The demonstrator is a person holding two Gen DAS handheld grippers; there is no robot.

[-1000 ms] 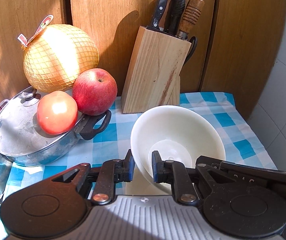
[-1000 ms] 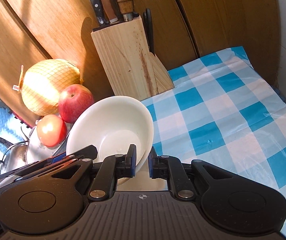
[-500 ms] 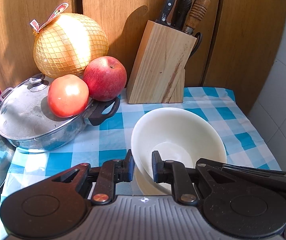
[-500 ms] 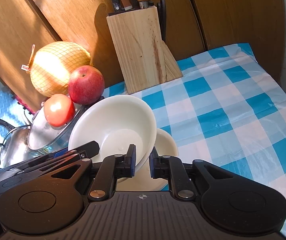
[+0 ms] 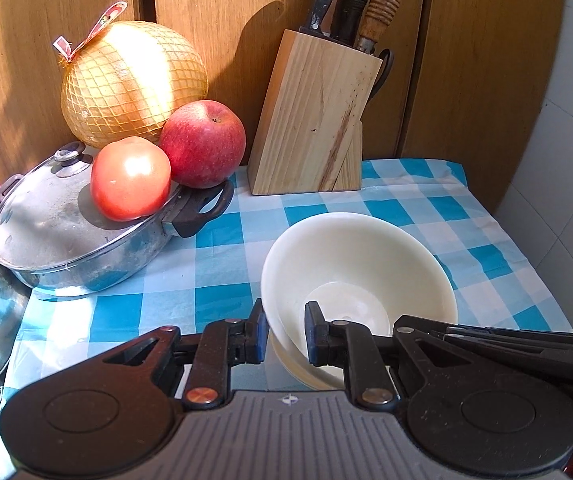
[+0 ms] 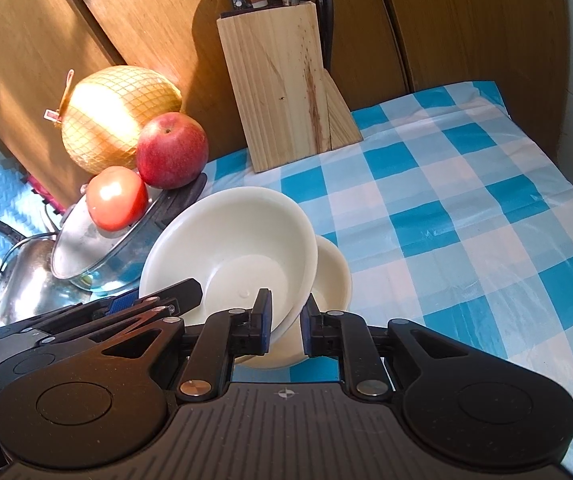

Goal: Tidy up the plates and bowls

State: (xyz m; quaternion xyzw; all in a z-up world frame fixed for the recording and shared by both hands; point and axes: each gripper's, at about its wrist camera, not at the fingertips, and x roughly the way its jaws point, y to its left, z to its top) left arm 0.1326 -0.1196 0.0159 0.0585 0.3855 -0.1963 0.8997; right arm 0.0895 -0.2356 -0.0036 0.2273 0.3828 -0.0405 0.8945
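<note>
Left gripper (image 5: pixel 282 334) jaws pinching white bowl (image 5: pixel 356 268) rim, right gripper (image 6: pixel 286 326) jaws pinching opposite rim

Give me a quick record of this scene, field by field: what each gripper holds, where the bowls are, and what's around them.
left gripper: shut on large bowl's near rim
right gripper: shut on same bowl's rim
large bowl: white, tilted, over small bowl
small bowl: white, on checked cloth
left side: lidded pot, tomato on lid, apple, netted pomelo
back: knife block
</note>
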